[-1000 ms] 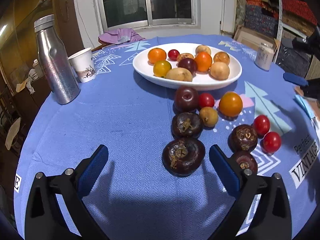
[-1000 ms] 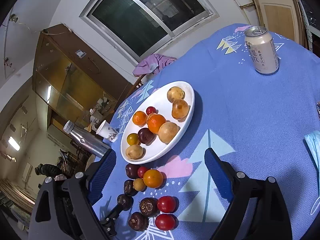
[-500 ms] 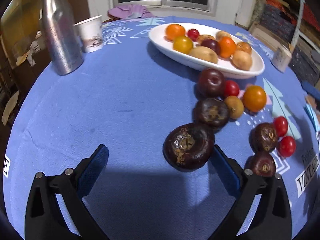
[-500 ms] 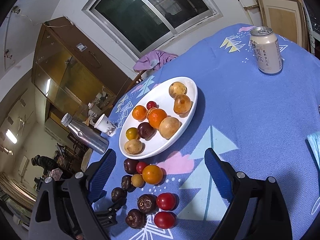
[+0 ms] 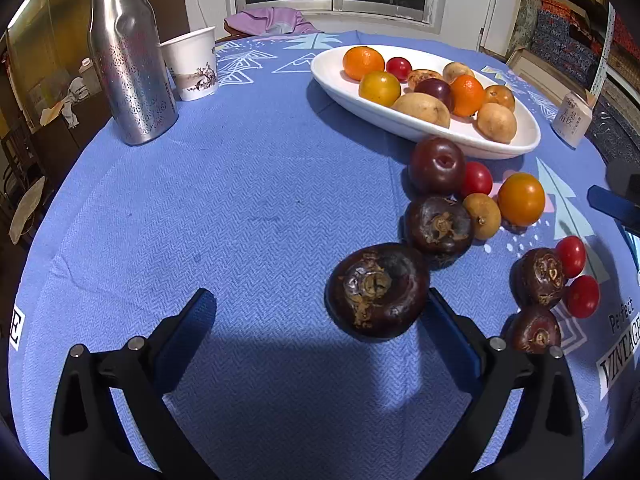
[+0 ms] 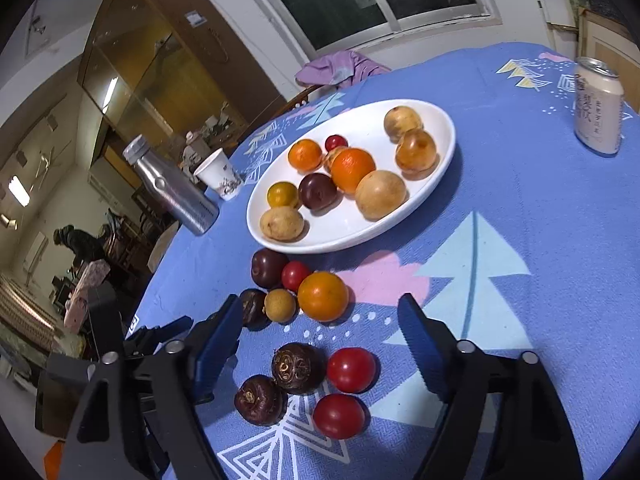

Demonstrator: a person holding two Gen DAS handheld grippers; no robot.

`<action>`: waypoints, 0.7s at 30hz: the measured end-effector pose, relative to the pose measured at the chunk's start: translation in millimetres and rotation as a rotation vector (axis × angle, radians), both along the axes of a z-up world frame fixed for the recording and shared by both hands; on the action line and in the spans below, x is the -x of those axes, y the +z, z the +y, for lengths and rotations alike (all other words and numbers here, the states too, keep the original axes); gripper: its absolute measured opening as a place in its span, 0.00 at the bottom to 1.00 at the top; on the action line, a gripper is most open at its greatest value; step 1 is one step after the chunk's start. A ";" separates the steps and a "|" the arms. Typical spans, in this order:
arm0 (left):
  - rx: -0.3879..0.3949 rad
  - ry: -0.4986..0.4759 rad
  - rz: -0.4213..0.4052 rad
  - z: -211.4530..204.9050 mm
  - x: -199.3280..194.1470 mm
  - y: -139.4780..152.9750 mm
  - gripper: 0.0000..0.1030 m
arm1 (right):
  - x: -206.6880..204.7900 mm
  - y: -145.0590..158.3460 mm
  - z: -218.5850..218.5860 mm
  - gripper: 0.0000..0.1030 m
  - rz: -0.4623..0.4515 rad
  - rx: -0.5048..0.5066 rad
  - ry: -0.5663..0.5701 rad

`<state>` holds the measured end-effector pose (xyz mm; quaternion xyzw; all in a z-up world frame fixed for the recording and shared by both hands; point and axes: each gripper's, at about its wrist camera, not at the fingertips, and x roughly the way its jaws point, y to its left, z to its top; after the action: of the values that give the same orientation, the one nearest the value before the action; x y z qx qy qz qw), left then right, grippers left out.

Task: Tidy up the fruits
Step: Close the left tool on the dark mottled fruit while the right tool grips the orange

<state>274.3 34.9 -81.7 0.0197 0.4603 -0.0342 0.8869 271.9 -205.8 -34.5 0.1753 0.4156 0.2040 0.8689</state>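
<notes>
Far left on the blue cloth [image 5: 248, 208]: steel bottle [image 5: 128, 60] upright, paper cup [image 5: 192, 64] just beside it.

Left gripper [image 5: 320, 312]: jaws spread wide, nothing clamped. A dark water chestnut [image 5: 378, 290] lies between the fingers, touching or almost touching the right pad [image 5: 450, 328]; contact cannot be confirmed. Left pad well apart from it.

Behind it, a second chestnut [image 5: 438, 226], then a plum [image 5: 437, 165] near the plate rim. A cherry tomato [image 5: 476, 179], a longan [image 5: 482, 216] and an orange [image 5: 521, 199] cluster just to the right of these.

White plate [image 5: 400, 120] further back, holding oranges, a yellow fruit, a plum, a small tomato and several tan fruits.

Right gripper [image 6: 320, 320]: jaws wide, holding nothing, hanging above the loose fruit. Below it on the cloth: two chestnuts [image 6: 298, 368] touching, and two red tomatoes [image 6: 351, 370] just beside them.

Far right: drink can [image 6: 598, 112] upright, well apart from the plate.
</notes>
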 end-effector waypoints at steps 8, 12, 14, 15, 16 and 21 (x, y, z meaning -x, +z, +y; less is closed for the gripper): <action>-0.001 0.002 0.000 -0.3 0.4 0.0 0.96 | -7.0 -9.5 24.9 0.55 -0.004 0.091 0.047; 0.001 0.004 0.000 -0.3 0.5 0.2 0.96 | -13.1 -12.1 37.5 0.48 -0.009 0.146 0.055; 0.001 0.008 0.000 -0.4 0.2 0.2 0.96 | -16.8 -15.1 42.6 0.47 -0.005 0.171 0.057; 0.002 0.011 0.001 -0.4 0.0 0.3 0.96 | -18.0 -16.2 45.0 0.47 -0.005 0.185 0.058; 0.002 0.013 0.001 -0.4 0.2 0.2 0.96 | -18.8 -17.1 47.0 0.47 -0.006 0.200 0.057; 0.009 0.024 -0.002 -1.2 -1.4 0.6 0.96 | -24.3 -24.6 54.6 0.46 0.005 0.234 0.060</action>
<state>275.7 33.7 -81.1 0.0101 0.4593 -0.0254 0.8878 296.2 -151.2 -59.1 0.0607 0.4439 0.1794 0.8758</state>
